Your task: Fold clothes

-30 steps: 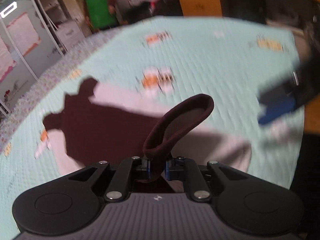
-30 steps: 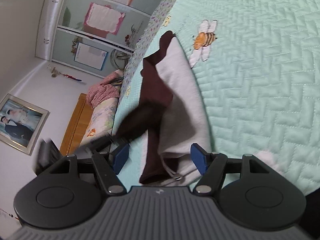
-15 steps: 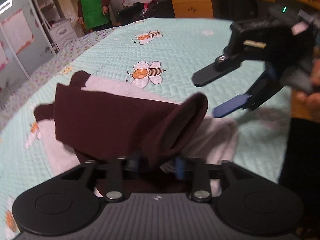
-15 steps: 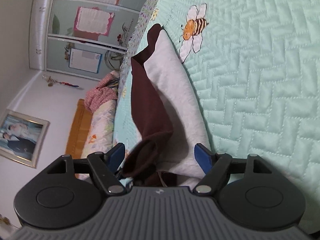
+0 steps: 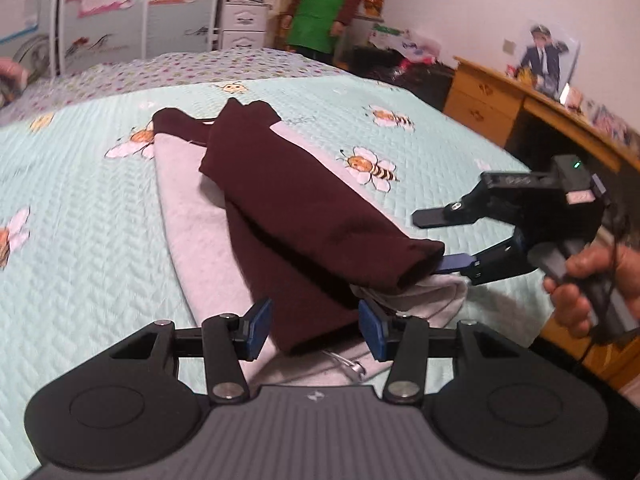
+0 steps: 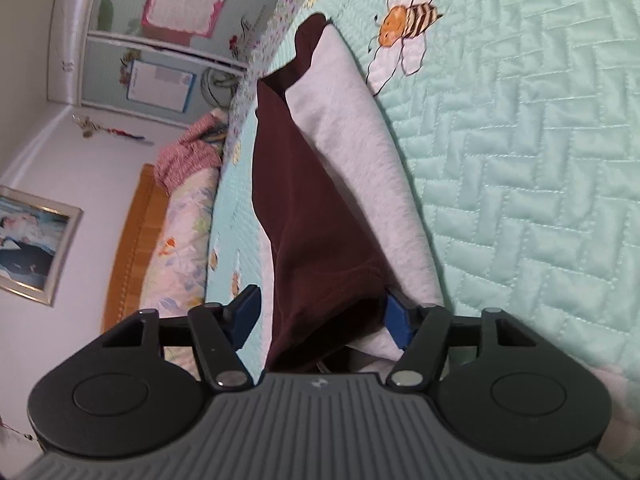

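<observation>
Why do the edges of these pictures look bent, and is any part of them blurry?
Both are fisheye views. In the left wrist view the bedspread bulges like a dome, and the desk and far room are soft; the maroon sleeve is fairly sharp. In the right wrist view the wardrobe leans and curves, the framed photo is blurred, yet the bee patch stays crisp.

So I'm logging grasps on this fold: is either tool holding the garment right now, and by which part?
Nothing is held. The left tool and right tool are both open, straddling the maroon sleeve lying on the grey garment.
</observation>
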`<state>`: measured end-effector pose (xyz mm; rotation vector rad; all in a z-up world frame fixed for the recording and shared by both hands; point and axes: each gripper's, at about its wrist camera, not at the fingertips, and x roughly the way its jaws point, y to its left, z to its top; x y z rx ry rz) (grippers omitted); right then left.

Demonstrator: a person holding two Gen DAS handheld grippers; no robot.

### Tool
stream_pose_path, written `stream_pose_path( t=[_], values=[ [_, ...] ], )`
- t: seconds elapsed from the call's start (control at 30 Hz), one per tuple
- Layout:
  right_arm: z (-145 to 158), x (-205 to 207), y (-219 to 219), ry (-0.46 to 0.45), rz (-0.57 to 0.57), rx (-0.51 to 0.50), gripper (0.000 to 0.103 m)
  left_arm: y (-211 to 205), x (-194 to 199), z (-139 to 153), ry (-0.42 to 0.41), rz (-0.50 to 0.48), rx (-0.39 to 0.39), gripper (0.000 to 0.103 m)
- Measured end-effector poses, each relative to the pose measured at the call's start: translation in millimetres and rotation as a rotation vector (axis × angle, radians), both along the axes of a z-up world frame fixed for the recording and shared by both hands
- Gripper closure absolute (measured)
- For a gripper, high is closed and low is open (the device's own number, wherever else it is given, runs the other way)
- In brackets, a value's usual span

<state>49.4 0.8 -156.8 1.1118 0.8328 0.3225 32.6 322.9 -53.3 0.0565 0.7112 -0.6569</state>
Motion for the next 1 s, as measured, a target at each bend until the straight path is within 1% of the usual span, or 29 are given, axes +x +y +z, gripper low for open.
stream_pose_path(
  t=[0.03,0.07,0.1,0.13,0.23,0.27,0.4,0.43,0.6,0.7,0.8,0.87,0.9,0.93,0.97,1.0],
  values=[
    [0.2,1.3,1.9,0.000,0.002,-0.002,0.052,1.0,-1.7,0.9,0.008,0.008,-0.017,0.053],
    [0.5,2.6,3.7,0.000,0.004,-0.004,0.060,1.9,-3.4,1.9,0.015,0.016,-0.034,0.053],
    [1.2,2.2,5.0,-0.010,-0.001,-0.004,0.079,2.2,-5.1,3.8,0.021,0.021,-0.046,0.053],
    [2.3,0.5,5.4,-0.030,-0.010,0.001,0.090,2.7,-6.9,5.8,0.023,0.026,-0.058,0.053],
    [5.3,-11.4,6.1,-0.087,-0.042,0.010,0.091,5.0,-9.6,10.2,0.027,0.049,-0.106,0.053],
    [4.2,-14.1,7.8,-0.088,-0.040,-0.016,0.091,5.5,-9.2,11.1,0.031,0.057,-0.123,0.052],
    [-18.8,-14.7,16.5,-0.014,-0.007,-0.112,0.094,3.3,4.2,11.8,0.054,0.093,-0.161,0.052],
    [-21.1,-15.1,17.5,-0.013,-0.004,-0.125,0.095,0.7,9.5,12.0,0.059,0.103,-0.165,0.052],
    [-17.8,-14.4,21.1,-0.042,0.031,-0.184,0.095,-19.7,45.9,14.4,0.077,0.131,-0.209,0.051],
    [-8.4,-12.1,15.8,-0.062,0.028,-0.168,0.095,-39.7,74.1,13.8,0.052,0.139,-0.224,0.050],
    [1.9,-9.5,9.7,-0.083,0.022,-0.147,0.094,-62.7,105.8,2.7,0.047,0.146,-0.238,0.049],
    [8.8,-7.8,5.6,-0.096,0.018,-0.133,0.089,-72.6,126.5,-12.6,0.077,0.143,-0.216,0.048],
    [12.2,-6.9,3.6,-0.103,0.016,-0.126,0.084,-73.6,134.3,-21.4,0.115,0.166,-0.208,0.048],
    [15.7,-6.1,1.6,-0.110,0.014,-0.119,0.083,-73.9,141.8,-30.4,0.153,0.188,-0.204,0.048],
    [19.1,-5.2,-0.4,-0.117,0.012,-0.112,0.083,-69.5,145.3,-40.2,0.196,0.196,-0.231,0.049],
    [22.6,-4.3,-2.5,-0.124,0.010,-0.105,0.083,-65.5,144.6,-46.1,0.211,0.203,-0.241,0.049]
  ],
)
